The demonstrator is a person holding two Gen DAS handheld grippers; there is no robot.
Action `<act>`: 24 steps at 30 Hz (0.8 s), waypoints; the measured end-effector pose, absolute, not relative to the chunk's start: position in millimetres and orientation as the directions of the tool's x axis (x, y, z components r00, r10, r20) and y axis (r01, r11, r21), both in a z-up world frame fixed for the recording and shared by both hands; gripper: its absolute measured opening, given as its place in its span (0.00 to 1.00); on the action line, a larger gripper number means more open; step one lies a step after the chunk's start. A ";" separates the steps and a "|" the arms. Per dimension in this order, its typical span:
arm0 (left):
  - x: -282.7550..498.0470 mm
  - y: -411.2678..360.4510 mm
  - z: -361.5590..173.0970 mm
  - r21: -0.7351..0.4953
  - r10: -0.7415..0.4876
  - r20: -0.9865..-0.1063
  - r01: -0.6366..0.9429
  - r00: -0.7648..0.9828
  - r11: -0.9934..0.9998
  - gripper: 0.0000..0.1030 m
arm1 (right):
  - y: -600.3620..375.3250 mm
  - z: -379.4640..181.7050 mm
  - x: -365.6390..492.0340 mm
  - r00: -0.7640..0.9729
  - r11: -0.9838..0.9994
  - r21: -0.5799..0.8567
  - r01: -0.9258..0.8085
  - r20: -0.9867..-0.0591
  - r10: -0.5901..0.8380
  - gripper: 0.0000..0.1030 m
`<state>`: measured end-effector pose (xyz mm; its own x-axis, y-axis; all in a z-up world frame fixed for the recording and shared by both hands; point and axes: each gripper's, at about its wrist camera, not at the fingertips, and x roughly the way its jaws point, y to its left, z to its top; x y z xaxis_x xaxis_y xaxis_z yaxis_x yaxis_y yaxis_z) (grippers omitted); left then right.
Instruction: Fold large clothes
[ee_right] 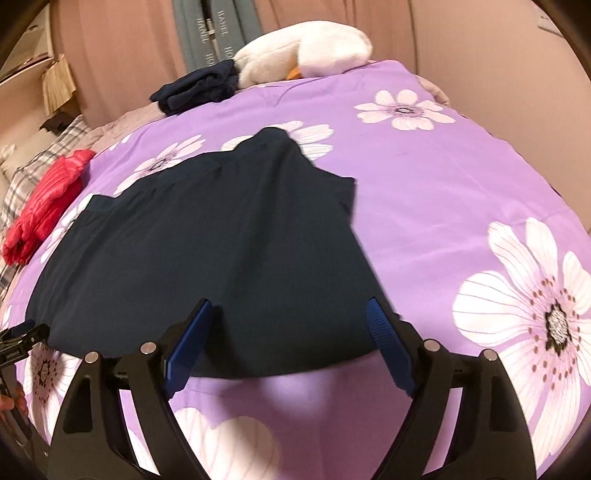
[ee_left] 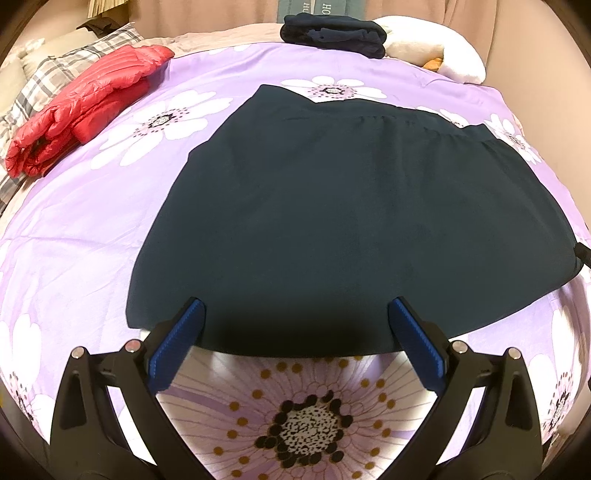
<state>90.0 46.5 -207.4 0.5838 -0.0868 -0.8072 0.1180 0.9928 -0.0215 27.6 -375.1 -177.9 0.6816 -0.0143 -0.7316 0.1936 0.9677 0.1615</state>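
A large dark navy garment (ee_left: 332, 206) lies spread flat on the purple flowered bedspread (ee_left: 92, 236). My left gripper (ee_left: 295, 306) stands open just above the garment's near hem, with its blue pads (ee_left: 181, 339) wide apart and nothing between them. In the right wrist view the same garment (ee_right: 221, 240) fills the middle. My right gripper (ee_right: 290, 308) is open over its near right edge, and no cloth is pinched between the blue pads (ee_right: 384, 339). The left gripper's black body (ee_right: 18, 343) shows at the left edge of that view, with a hand below it.
A folded red puffer jacket (ee_left: 81, 107) lies at the left side of the bed on a plaid pillow (ee_left: 48, 77). A folded dark garment (ee_left: 332, 33) and a white plush toy (ee_left: 436, 48) sit at the far end. Pink curtains hang behind.
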 end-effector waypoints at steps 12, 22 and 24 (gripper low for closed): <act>75.0 57.5 -192.8 0.029 -0.013 -0.818 0.063 0.576 0.998 0.98 | -403.4 -168.5 -6.8 0.632 0.942 0.064 0.331 -0.756 -0.170 0.83; 39.8 50.6 -103.3 0.008 -0.030 -0.758 0.055 0.651 0.998 0.98 | -329.1 -101.3 -6.4 0.661 0.976 0.151 0.158 -0.750 0.009 0.99; 33.3 43.0 -85.4 0.036 -0.012 -0.745 0.057 0.667 0.998 0.98 | -314.3 -89.9 -6.4 0.668 0.981 0.150 0.124 -0.744 0.030 0.99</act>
